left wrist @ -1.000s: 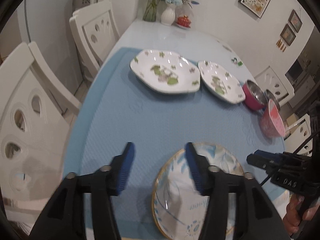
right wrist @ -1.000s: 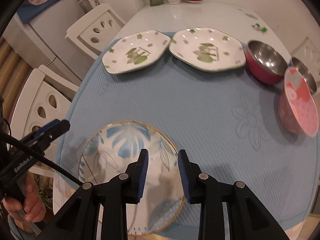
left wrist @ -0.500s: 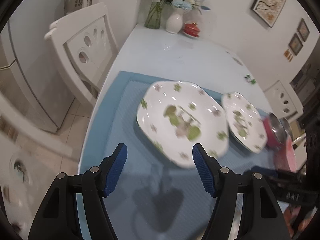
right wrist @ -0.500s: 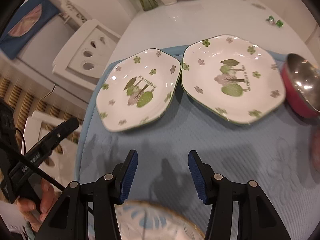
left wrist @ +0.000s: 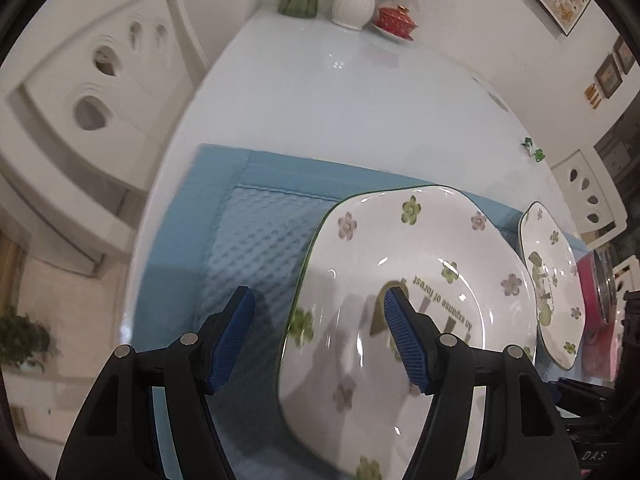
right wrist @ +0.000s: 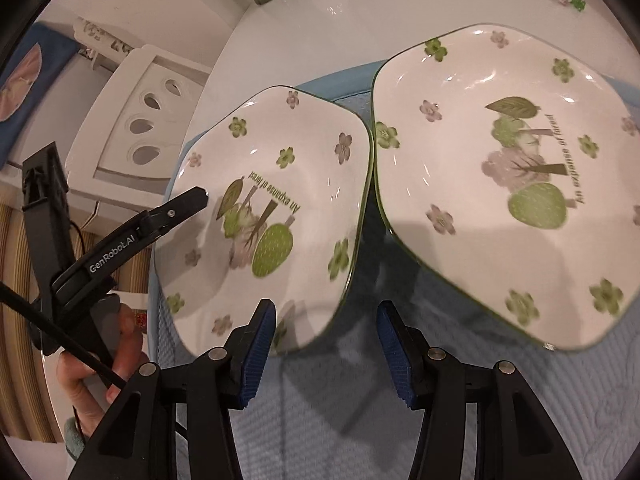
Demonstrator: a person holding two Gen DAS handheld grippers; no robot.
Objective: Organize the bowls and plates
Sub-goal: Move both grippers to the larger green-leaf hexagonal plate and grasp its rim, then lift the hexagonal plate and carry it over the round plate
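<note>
Both the left gripper (left wrist: 316, 334) and right gripper (right wrist: 326, 354) are hovering, jaws wide (holding nothing), at the left floral plate (right wrist: 276, 208) beside its twin (right wrist: 516, 184).

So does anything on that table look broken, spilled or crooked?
Nothing stands out. The two flowered plates, left one and right one, lie flat and whole on the blue mat, rims nearly touching. Both claws, left and right, are open and empty.

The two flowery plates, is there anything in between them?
No. In the right wrist view the left plate and right plate sit edge to edge, only blue mat showing.
</note>
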